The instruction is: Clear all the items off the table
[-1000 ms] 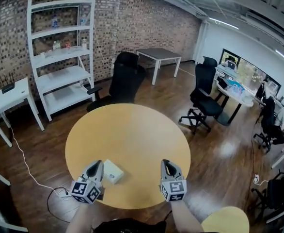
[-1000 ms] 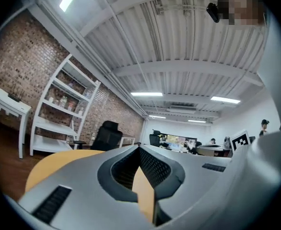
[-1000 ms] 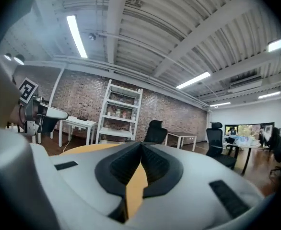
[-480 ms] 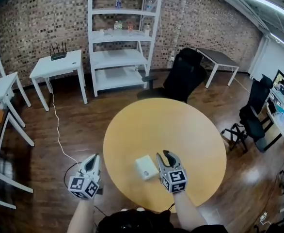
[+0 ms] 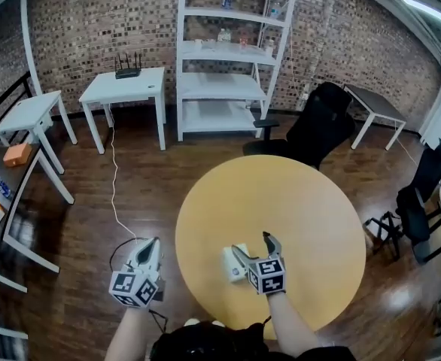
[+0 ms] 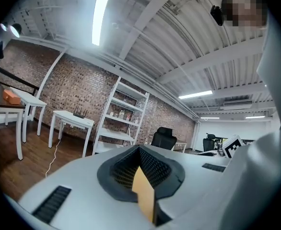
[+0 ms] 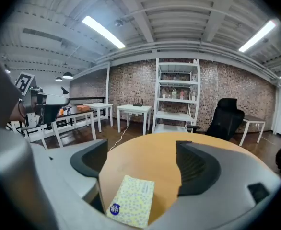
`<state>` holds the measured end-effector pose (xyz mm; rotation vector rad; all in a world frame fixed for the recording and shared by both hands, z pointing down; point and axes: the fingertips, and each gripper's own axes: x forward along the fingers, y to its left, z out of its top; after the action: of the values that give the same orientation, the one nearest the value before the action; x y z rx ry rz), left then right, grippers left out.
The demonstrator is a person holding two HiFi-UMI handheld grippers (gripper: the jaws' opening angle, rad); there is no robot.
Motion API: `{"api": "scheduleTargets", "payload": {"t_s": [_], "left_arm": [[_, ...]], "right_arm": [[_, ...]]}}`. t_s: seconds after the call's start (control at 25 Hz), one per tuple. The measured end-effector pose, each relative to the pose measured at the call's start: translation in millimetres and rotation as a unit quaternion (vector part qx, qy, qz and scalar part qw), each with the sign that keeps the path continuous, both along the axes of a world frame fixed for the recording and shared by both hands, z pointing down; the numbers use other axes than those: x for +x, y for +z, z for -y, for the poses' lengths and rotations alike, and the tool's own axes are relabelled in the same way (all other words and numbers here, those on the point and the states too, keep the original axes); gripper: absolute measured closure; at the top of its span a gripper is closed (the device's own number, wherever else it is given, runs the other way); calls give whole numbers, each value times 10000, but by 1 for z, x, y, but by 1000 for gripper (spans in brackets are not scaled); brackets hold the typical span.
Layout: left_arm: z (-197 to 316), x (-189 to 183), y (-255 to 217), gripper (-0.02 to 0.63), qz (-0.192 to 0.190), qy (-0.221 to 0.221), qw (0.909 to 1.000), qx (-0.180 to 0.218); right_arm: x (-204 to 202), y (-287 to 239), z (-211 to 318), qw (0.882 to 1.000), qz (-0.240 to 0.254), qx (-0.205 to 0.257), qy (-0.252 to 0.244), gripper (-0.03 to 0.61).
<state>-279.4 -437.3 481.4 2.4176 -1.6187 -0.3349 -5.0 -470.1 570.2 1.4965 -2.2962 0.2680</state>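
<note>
A pale, yellow-patterned tissue packet [image 5: 232,263] lies near the front edge of the round yellow table [image 5: 296,201]. My right gripper [image 5: 255,244] is open just right of it; its jaws have just been opening. In the right gripper view the packet [image 7: 131,207] lies flat, low between the spread jaws of the right gripper [image 7: 143,164], and neither pad presses on it. My left gripper [image 5: 147,253] hangs beyond the table's left edge, above the floor, shut and empty. In the left gripper view the left gripper [image 6: 140,176] shows its pads meeting, with only a sliver of tabletop beyond.
A tall white shelf unit [image 5: 232,59] stands against the brick wall, with a white desk [image 5: 126,89] to its left. A black office chair [image 5: 318,126] sits behind the table, another [image 5: 424,201] at right. A white cable [image 5: 115,194] runs across the wooden floor.
The right gripper moved left to the packet and its jaws spread apart. The left gripper went from over the table to beyond its left edge. The head view swung left.
</note>
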Motion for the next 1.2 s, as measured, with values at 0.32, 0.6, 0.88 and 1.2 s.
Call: {"api": "scheduleTargets", "payload": {"t_s": [0.32, 0.6, 0.88, 1.2], "left_arm": [[-28, 0, 41, 623, 96, -150, 9980, -603], [-35, -6, 86, 623, 90, -251, 9917, -1257], [-29, -2, 112, 623, 31, -186, 9867, -1617], [-23, -9, 121, 623, -83, -153, 9851, -1712]], "right_arm": [[6, 85, -15, 9916, -57, -1291, 43, 66], [-1, 146, -19, 9774, -163, -2107, 96, -15], [2, 192, -24, 9595, -730, -2719, 102, -15], [-3, 209, -32, 9403, -793, -3311, -52, 8]]}}
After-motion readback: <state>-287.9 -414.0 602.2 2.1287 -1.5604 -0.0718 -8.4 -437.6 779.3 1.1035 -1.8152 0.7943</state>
